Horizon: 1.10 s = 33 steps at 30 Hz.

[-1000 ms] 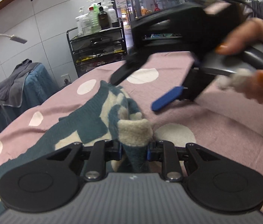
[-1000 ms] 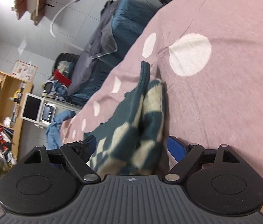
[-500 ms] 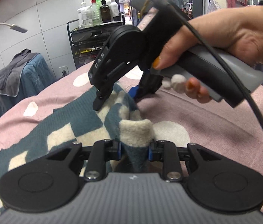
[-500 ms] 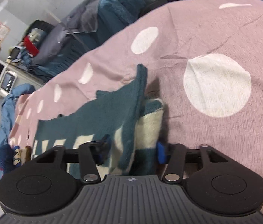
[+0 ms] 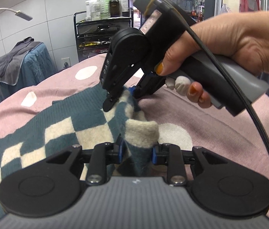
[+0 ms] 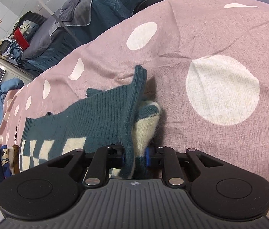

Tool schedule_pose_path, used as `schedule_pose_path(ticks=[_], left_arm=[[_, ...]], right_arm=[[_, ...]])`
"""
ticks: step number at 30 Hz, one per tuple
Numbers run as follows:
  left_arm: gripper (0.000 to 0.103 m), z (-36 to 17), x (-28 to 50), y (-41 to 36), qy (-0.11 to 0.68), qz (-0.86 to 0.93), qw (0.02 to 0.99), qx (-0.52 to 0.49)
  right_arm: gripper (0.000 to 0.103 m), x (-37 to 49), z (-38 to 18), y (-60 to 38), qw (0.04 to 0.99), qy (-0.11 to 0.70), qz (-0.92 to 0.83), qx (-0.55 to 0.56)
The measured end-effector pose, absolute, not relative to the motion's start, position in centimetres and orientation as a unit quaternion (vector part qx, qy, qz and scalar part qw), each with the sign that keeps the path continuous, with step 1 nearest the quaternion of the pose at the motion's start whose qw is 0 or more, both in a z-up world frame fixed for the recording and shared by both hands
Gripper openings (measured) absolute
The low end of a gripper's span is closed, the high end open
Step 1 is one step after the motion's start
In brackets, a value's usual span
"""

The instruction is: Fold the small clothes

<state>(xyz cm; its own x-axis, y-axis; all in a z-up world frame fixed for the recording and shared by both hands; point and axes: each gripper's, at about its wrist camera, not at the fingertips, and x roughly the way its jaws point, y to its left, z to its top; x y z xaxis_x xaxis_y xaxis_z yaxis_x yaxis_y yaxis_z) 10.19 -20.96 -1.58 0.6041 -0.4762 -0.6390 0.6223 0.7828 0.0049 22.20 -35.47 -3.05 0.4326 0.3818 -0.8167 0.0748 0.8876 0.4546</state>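
A small teal and cream checked knit sweater (image 5: 62,127) lies on a pink sheet with white dots (image 5: 220,118). My left gripper (image 5: 136,152) is shut on a bunched cream and teal edge of the sweater near me. My right gripper (image 5: 122,97), held by a hand, is shut on the same edge a little farther away. In the right wrist view the right gripper (image 6: 134,157) pinches a folded ribbed teal hem and cream fabric of the sweater (image 6: 88,114). The sweater spreads out to the left.
A black trolley (image 5: 100,32) with bottles stands beyond the bed. A chair draped with grey and blue cloth (image 5: 14,66) is at the left. Other clothes (image 6: 2,156) lie at the bed's far left end. The pink sheet (image 6: 220,57) stretches bare to the right.
My right gripper came down over the sweater's raised edge and closed on it. The left gripper kept its hold and barely moved.
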Motion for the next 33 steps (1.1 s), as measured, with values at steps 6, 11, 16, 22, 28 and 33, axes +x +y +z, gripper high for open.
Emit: schedule_pose_path(ticks=[6, 11, 16, 22, 28, 33], left_arm=[[0.026, -1.1, 10.4, -19.5, 0.331, -0.315, 0.887, 0.068], [0.025, -0.1, 10.6, -16.8, 0.331, -0.312, 0.890, 0.011], [0.025, 1.1, 10.5, -12.9, 0.326, -0.288, 0.900, -0.028], [0.024, 2.0, 9.8, -9.3, 0.319, -0.269, 0.907, -0.064], [0.024, 2.6, 9.0, -6.1, 0.312, -0.247, 0.913, -0.086], [0.024, 2.9, 8.5, -2.7, 0.312, -0.218, 0.919, -0.101]], right_arm=[[0.030, 22.0, -2.7, -35.3, 0.817, 0.514, 0.077, 0.248], [0.029, 21.7, -1.1, -34.2, 0.816, 0.494, 0.089, 0.286], [0.030, 22.4, 1.1, -31.2, 0.819, 0.480, 0.116, 0.291], [0.030, 23.2, 2.0, -28.2, 0.820, 0.473, 0.137, 0.292], [0.030, 23.6, 2.8, -25.2, 0.820, 0.470, 0.165, 0.281], [0.030, 24.1, 2.5, -22.0, 0.812, 0.474, 0.184, 0.287]])
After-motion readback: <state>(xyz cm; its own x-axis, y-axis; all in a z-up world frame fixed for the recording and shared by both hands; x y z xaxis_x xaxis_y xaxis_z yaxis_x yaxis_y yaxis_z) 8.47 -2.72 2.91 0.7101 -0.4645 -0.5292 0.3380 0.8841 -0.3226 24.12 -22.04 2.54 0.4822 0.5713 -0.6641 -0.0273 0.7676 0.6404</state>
